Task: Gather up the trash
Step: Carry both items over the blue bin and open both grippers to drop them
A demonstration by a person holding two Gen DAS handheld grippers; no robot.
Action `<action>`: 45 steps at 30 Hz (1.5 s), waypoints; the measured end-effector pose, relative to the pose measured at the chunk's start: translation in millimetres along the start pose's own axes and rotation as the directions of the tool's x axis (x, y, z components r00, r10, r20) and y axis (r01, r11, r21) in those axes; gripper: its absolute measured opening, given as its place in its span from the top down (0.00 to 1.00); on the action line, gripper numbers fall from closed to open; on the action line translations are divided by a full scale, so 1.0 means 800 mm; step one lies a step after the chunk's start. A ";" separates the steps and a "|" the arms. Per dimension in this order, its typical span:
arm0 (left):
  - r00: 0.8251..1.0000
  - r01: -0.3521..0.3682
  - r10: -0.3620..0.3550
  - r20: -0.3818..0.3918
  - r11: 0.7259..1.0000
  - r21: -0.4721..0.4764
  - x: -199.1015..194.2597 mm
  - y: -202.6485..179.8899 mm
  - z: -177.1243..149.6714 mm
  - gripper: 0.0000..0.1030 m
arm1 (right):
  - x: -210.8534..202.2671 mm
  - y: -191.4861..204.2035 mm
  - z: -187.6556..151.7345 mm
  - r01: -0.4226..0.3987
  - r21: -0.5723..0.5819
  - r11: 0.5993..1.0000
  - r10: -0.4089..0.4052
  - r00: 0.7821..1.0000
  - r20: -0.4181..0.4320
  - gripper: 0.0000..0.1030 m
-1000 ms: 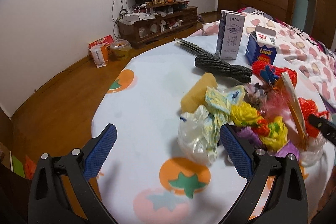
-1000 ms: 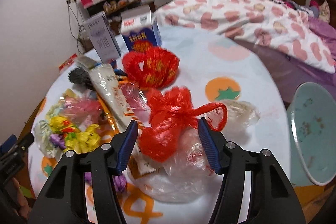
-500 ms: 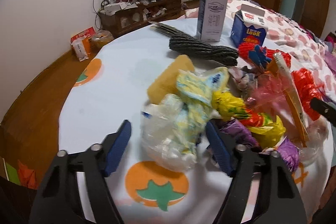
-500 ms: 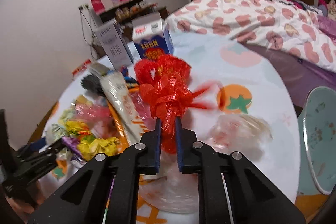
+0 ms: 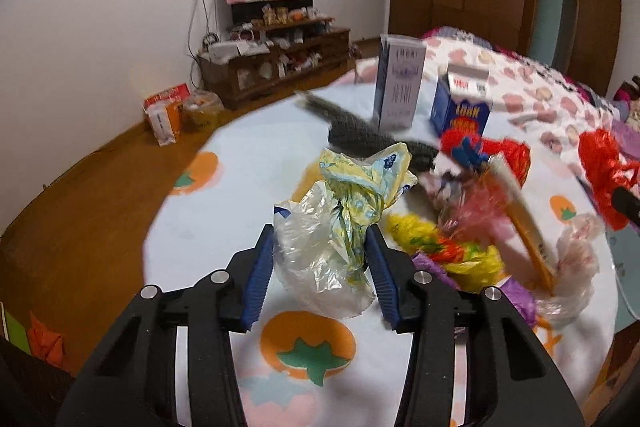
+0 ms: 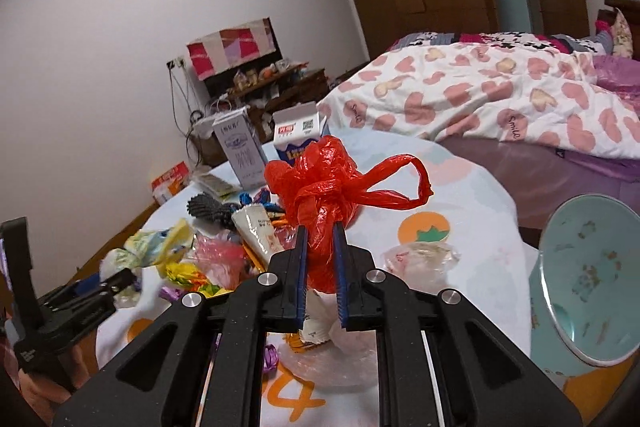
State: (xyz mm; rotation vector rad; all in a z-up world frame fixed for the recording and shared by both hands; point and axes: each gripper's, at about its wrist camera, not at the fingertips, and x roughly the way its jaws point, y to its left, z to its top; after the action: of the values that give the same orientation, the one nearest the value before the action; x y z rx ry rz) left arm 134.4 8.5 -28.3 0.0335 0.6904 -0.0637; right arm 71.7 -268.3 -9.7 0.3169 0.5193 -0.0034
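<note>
Above the table, right gripper clamps a knotted red bag; left gripper is closing around crumpled clear plastic.

A knotted red plastic bag is held raised above the desk, while a crumpled clear-and-yellow bag is gripped beside a heap of coloured wrappers.
</note>
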 end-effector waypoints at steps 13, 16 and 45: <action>0.985 0.136 -0.145 0.092 0.986 0.101 -0.062 -0.073 0.022 0.55 | -0.070 -0.073 0.012 0.169 0.053 0.984 -0.174 0.979 0.102 0.88; 0.971 0.217 -0.229 0.063 0.964 0.153 -0.061 -0.118 0.019 0.56 | -0.085 -0.106 0.008 0.254 0.051 0.966 -0.258 0.961 0.102 0.88; 0.845 0.535 -0.477 -0.243 0.757 0.375 -0.017 -0.458 -0.061 0.31 | -0.096 -0.316 -0.059 0.524 0.135 0.841 -0.501 0.848 -0.170 0.55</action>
State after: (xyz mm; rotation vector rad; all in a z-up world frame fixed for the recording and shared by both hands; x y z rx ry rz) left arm 67.3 -354.2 -60.7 0.2796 0.7937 -0.7536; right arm -39.4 -500.7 -85.9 0.3445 0.7238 -0.5616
